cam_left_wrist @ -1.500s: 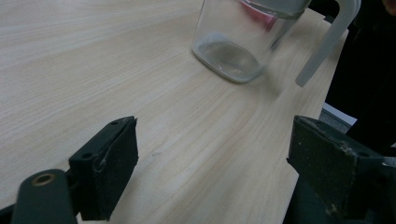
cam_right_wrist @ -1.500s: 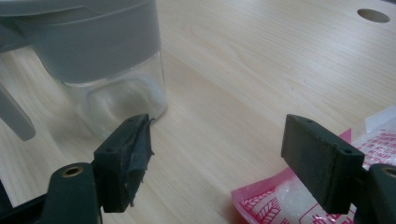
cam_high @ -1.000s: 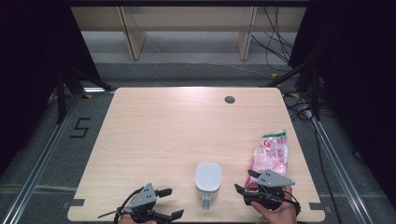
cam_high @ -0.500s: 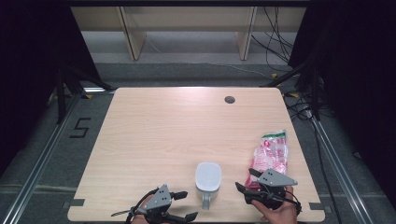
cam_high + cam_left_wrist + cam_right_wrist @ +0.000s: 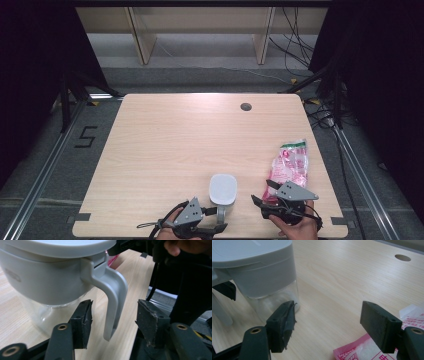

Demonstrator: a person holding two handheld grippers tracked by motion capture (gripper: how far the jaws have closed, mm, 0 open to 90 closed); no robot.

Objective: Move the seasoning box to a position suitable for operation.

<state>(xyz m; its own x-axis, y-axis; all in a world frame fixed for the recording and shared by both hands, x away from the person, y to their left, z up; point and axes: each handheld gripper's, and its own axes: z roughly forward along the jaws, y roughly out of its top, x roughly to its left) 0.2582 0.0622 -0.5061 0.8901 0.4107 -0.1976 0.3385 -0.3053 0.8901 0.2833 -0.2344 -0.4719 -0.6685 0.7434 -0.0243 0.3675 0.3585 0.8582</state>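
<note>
The jug (image 5: 222, 190) stands near the front edge of the table (image 5: 165, 145), a little right of centre, its grey handle (image 5: 113, 300) pointing toward the person. The left gripper (image 5: 112, 322) has just been closing around that handle, which sits between the pads without either one touching it yet. The handle lies closer to the left pad, so the grip could land off-centre and twist or tip the jug. The right gripper (image 5: 328, 325) hangs with its jaws wide apart and nothing between them, above the corner of a pink packet (image 5: 290, 167) at the right; a stray move there could snag it.
</note>
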